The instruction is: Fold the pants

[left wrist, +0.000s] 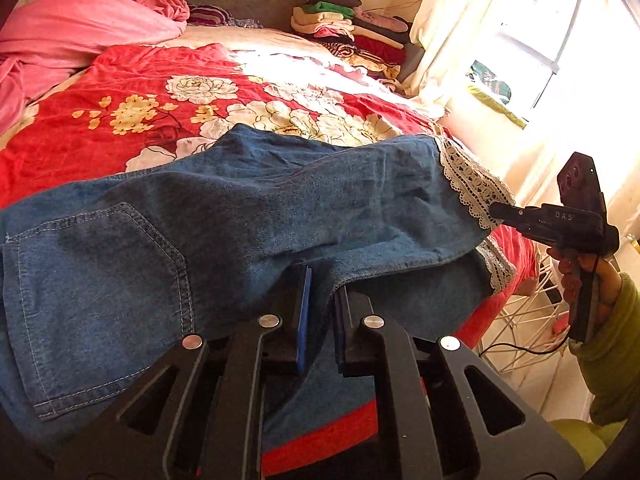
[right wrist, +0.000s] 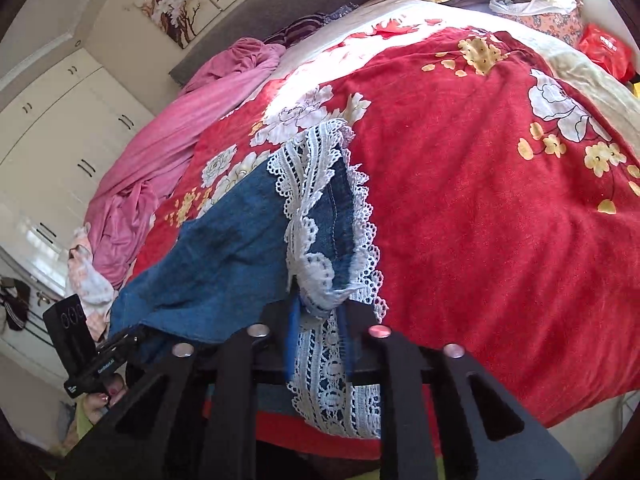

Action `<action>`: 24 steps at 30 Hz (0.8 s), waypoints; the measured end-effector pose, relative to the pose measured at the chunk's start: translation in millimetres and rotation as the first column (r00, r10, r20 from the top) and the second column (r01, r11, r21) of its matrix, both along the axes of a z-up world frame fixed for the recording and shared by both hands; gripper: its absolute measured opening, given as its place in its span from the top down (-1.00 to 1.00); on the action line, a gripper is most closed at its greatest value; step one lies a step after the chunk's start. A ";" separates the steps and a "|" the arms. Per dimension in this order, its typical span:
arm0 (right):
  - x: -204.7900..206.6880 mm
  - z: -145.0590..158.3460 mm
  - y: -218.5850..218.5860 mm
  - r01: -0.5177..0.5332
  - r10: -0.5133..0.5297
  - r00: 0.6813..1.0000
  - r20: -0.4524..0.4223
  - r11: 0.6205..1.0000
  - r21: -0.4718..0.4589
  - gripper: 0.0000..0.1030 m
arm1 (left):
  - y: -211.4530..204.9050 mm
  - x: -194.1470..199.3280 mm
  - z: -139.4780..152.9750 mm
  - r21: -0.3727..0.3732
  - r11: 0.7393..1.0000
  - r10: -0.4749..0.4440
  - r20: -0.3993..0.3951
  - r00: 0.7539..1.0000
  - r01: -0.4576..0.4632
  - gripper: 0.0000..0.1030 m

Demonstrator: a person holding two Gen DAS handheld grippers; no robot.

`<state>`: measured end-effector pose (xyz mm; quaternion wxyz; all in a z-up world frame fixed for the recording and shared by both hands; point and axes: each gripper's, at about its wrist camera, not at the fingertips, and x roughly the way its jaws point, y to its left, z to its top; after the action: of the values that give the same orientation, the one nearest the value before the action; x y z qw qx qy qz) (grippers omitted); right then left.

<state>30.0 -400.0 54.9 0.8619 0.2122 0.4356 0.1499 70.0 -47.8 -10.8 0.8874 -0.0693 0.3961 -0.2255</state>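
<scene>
The denim pants (left wrist: 248, 216) are held at two places. Between the jaws of the left gripper (left wrist: 320, 300) the denim edge near the crotch seam is pinched; between the jaws of the right gripper (right wrist: 318, 312) the lace-trimmed hem (right wrist: 320, 208) is clamped, lifted just above the red floral blanket (right wrist: 480, 200) on the bed. Ahead of the left jaws the back pocket (left wrist: 104, 280) and seat lie flat, one leg stacked on the other. The lengthwise fold appears done; the hem is judged due to be carried toward the waistband, kept taut and aligned.
</scene>
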 end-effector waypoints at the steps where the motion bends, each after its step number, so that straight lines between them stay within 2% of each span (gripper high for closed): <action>1: -1.8 2.5 0.6 -0.013 0.013 1.000 0.008 1.000 0.009 0.77 | 1.5 -2.5 3.4 -0.005 1.000 -0.003 0.007 1.000 0.003 0.92; 4: -9.3 14.6 3.0 -0.051 0.051 0.998 0.031 0.999 0.004 0.77 | 7.7 -14.8 16.5 -0.001 1.000 -0.013 0.049 0.999 0.013 0.92; 9: -29.6 23.6 0.4 -0.088 0.088 0.996 0.014 0.996 -0.018 0.77 | 17.4 -31.7 21.9 0.013 1.000 -0.029 0.051 0.998 0.028 0.92; 13: -43.3 13.2 2.5 -0.123 0.121 0.992 -0.032 0.991 -0.059 0.77 | 15.0 -41.9 11.9 0.087 0.995 -0.049 0.031 0.998 0.047 0.92; 19: -45.0 -17.2 4.1 -0.129 0.120 0.984 -0.132 0.989 -0.067 0.77 | 15.5 -41.3 -1.4 0.103 0.993 -0.053 -0.023 0.998 0.056 0.92; 24: -48.0 -24.3 0.8 -0.124 0.109 0.980 -0.168 0.989 -0.080 0.77 | 8.2 -42.9 -11.4 0.126 0.989 -0.067 -0.054 0.996 0.074 0.92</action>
<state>-18.0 -399.2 30.6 0.8218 0.1588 0.5225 0.1624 27.1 -39.6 -22.2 0.8713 -0.0037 0.4340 -0.2290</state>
